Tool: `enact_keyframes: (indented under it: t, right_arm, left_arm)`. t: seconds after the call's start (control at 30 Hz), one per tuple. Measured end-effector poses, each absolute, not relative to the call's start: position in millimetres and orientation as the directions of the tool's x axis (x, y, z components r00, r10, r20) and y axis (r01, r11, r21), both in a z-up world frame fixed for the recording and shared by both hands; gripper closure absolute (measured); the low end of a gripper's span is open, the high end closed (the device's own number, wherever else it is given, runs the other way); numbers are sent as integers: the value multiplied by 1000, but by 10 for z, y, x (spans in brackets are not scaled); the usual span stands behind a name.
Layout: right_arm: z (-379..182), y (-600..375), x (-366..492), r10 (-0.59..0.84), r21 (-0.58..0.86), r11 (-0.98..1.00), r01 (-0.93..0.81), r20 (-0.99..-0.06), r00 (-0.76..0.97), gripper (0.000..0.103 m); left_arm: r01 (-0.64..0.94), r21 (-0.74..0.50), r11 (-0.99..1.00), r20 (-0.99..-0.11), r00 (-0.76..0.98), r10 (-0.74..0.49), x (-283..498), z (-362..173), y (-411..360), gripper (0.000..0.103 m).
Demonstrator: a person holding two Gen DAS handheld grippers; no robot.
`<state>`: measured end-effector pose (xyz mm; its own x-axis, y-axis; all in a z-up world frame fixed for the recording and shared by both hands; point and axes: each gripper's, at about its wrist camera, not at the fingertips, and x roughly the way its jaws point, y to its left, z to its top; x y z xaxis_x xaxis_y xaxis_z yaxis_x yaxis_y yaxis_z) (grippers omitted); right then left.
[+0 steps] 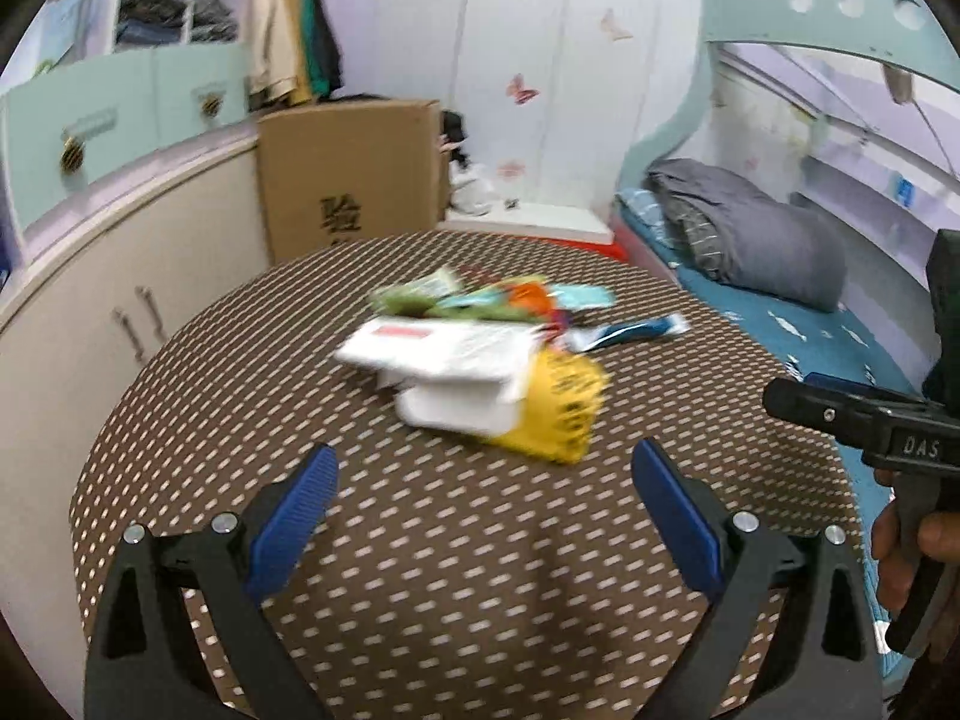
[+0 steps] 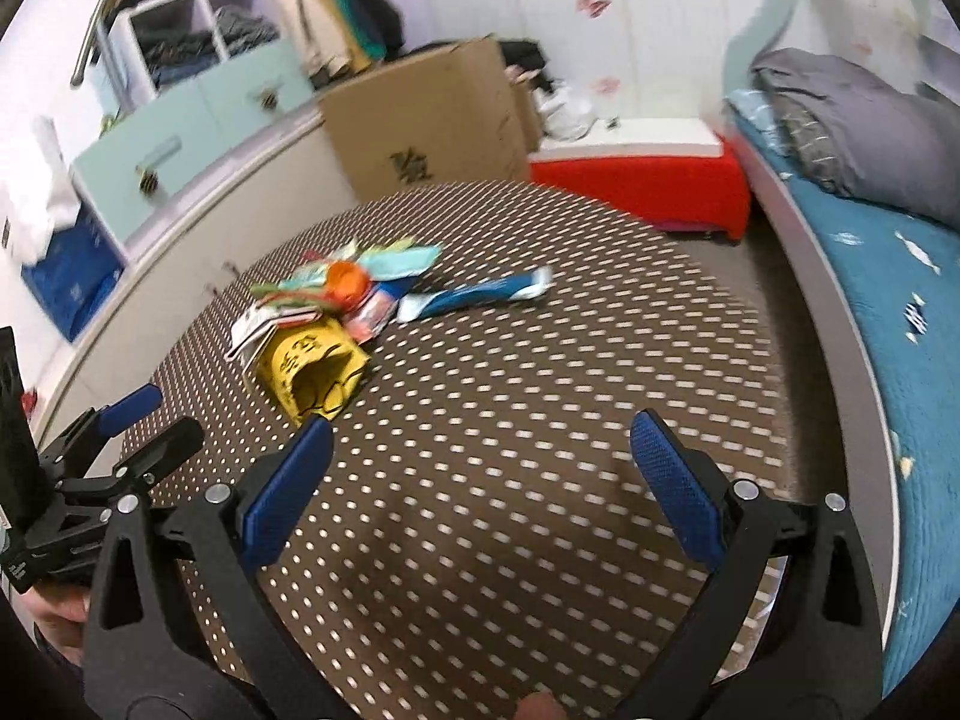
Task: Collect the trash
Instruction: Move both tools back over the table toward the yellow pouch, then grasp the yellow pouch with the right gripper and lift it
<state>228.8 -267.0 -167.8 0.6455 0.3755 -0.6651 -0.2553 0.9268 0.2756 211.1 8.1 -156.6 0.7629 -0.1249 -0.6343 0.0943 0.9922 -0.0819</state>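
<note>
A pile of trash lies on a round table with a brown dotted cloth (image 1: 420, 540). It holds a white flat packet (image 1: 438, 348), a white box (image 1: 456, 408), a yellow bag (image 1: 558, 408), a blue wrapper (image 1: 630, 330) and colourful wrappers (image 1: 480, 297). My left gripper (image 1: 483, 492) is open and empty, just short of the pile. In the right wrist view the yellow bag (image 2: 315, 375) and blue wrapper (image 2: 474, 297) lie ahead. My right gripper (image 2: 480, 468) is open and empty, to the right of the yellow bag. The left gripper's fingers (image 2: 132, 408) show at the left there.
A cardboard box (image 1: 348, 174) stands behind the table beside a curved cabinet (image 1: 120, 276). A bed with a grey pillow (image 1: 756, 234) and blue sheet runs along the right. A red and white bench (image 2: 648, 180) sits beyond the table.
</note>
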Motion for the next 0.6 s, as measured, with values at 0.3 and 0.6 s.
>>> enact_keyframes:
  t: [0.3,0.6]
  right_arm:
    - [-1859,-2052,2647,450,257,882,-394,-707,546,6]
    - [-1954,-1642,2877,466,209,848,-486,-731,498,24]
  left_arm:
    - [-11,-122,992,-658,750,-72,2123,-1727,621,7]
    - [-10,-147,989,-658,748,-90,2170,-1721,698,7]
